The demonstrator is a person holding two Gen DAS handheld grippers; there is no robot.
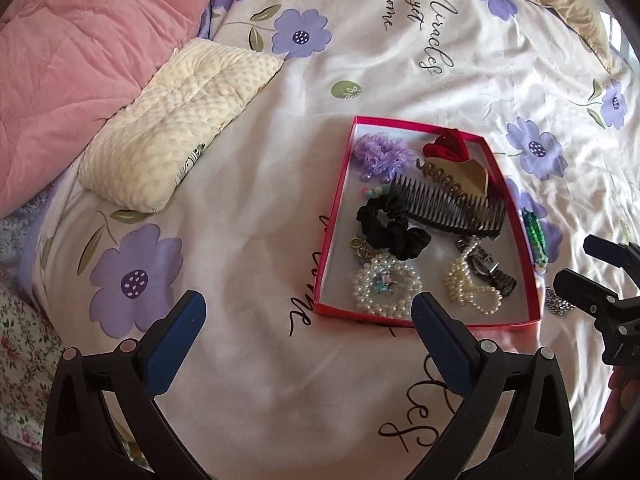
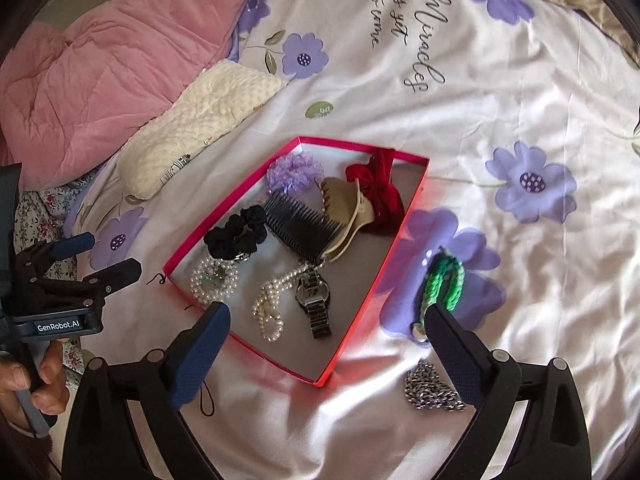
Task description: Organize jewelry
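A shallow red box (image 1: 337, 208) (image 2: 360, 148) lies on the flowered sheet. It holds a black comb (image 2: 300, 228), a black scrunchie (image 2: 236, 236), a purple scrunchie, a red bow, a beige claw clip, pearl strands (image 2: 268, 312) and a watch (image 2: 316, 300). Right of the box on the sheet lie a green braided bracelet (image 2: 444, 280) and a silver chain (image 2: 432, 392). My right gripper (image 2: 328, 312) (image 1: 588, 266) stands open over the box's near right corner, holding nothing. My left gripper (image 1: 308, 304) (image 2: 100, 258) hangs open at the box's near left side, also holding nothing.
A cream dotted pillow (image 1: 176, 128) and a pink quilt (image 1: 80, 40) lie to the far left. A beige pillow (image 1: 560, 8) sits at the far right. A hand (image 2: 36, 384) grips the left gripper's handle. The white sheet (image 2: 520, 100) spreads beyond the box.
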